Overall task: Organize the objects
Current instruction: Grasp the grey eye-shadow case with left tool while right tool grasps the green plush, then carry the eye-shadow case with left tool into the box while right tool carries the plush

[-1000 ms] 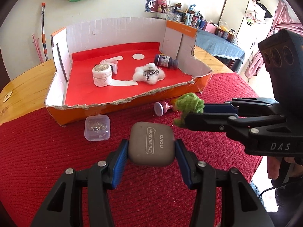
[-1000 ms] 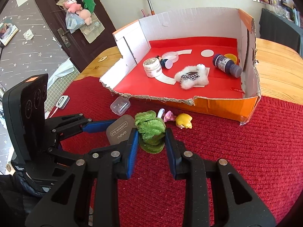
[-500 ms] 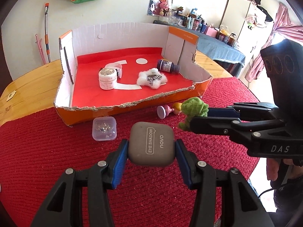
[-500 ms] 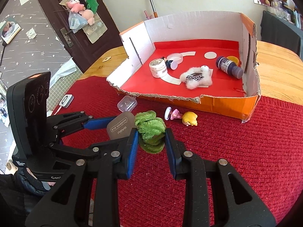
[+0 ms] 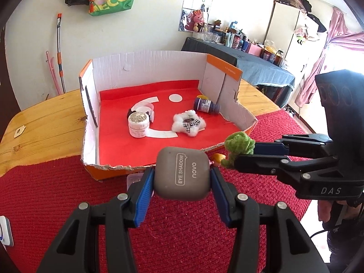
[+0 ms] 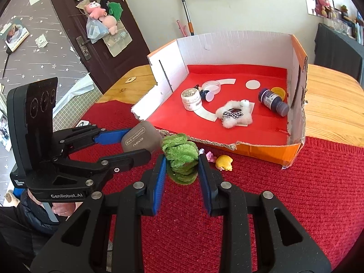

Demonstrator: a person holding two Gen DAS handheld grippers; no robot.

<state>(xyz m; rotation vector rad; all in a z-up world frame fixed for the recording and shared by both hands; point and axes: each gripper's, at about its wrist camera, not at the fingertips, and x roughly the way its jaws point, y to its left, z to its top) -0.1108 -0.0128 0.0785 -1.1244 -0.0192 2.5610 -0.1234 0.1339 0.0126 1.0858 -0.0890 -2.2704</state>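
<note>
two loads, one torn box edge

the left gripper [image 5: 182, 179] has its jaws clamped on a grey eye shadow case [image 5: 182, 176], the right gripper [image 6: 180, 170] on a green plush toy [image 6: 180, 159]. both hang just short of the cardboard box [image 6: 259, 146]. carried low, either could snag its ragged front wall; side by side, the grippers might collide.

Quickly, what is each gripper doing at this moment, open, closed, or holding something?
Left gripper: closed on the grey eye shadow case.
Right gripper: closed on the green plush toy.
</note>
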